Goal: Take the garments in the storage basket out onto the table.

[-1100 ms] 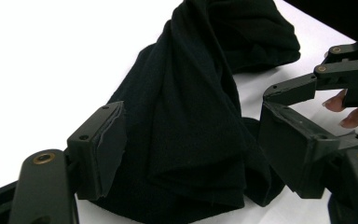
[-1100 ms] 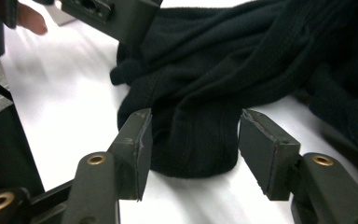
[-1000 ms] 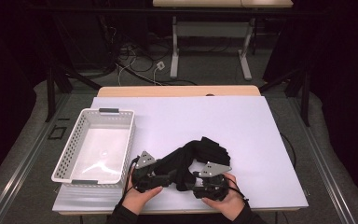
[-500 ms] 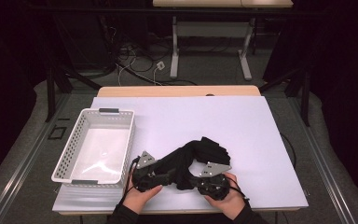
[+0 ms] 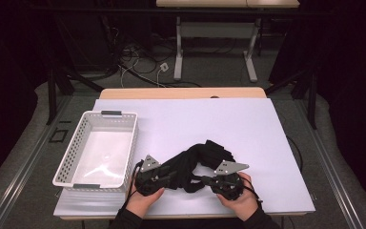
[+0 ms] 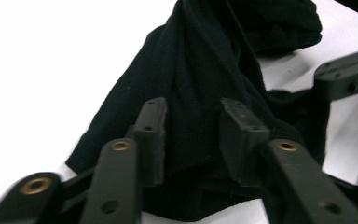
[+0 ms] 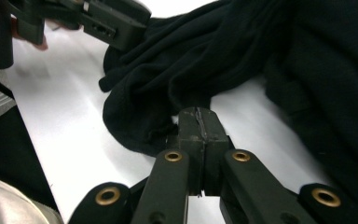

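Observation:
A black cloth (image 5: 198, 157) lies bunched on the white table near the front edge. My left gripper (image 5: 170, 175) reaches into it from the left. In the left gripper view a thick fold of the cloth (image 6: 191, 79) sits between the jaws of this gripper (image 6: 196, 133), which have just been closing and still stand apart. My right gripper (image 5: 206, 180) comes from the right. In the right gripper view its pads (image 7: 198, 122) are pressed together on a thin edge of the cloth (image 7: 177, 70). Each gripper is held by a hand.
A white perforated basket (image 5: 134, 143) stands at the left of the table (image 5: 228, 119). The left gripper (image 7: 107, 18) appears in the upper left of the right gripper view, and the right gripper (image 6: 349, 74) at the right edge of the left gripper view.
The right gripper has shifted slightly to the right along the front edge. The left hand has stayed in place.

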Available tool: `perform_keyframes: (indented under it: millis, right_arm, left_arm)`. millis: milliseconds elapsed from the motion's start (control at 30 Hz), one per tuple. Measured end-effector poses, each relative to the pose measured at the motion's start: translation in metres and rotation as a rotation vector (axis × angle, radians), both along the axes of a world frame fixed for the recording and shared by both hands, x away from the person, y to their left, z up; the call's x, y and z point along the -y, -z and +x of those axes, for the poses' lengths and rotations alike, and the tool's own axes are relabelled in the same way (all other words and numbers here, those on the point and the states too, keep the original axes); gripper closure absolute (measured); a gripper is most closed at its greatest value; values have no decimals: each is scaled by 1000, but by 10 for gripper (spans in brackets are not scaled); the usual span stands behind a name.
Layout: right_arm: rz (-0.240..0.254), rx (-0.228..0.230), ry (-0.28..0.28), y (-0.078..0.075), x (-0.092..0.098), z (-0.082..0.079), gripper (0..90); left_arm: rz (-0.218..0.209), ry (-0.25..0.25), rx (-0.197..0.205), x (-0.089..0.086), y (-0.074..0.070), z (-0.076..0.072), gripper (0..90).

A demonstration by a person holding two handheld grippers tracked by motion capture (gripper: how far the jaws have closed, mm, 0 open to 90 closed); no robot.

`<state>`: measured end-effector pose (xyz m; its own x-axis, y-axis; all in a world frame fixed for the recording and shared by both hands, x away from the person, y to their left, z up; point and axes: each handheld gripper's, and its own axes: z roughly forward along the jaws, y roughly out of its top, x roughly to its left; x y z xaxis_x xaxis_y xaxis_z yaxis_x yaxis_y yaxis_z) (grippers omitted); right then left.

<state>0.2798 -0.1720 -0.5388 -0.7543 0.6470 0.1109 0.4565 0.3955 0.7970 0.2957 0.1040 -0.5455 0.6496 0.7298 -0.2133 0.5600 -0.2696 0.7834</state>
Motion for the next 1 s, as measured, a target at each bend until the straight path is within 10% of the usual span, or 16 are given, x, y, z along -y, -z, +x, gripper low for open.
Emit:
perform_keyframes:
  millis: [233, 1000]
  right_arm:
    - [38, 11, 32, -8, 12, 1, 900]
    - [127, 78, 177, -37, 68, 10, 900]
  left_arm:
    - [4, -1, -21, -2, 2, 4, 856]
    - [-60, -82, 70, -22, -21, 1, 880]
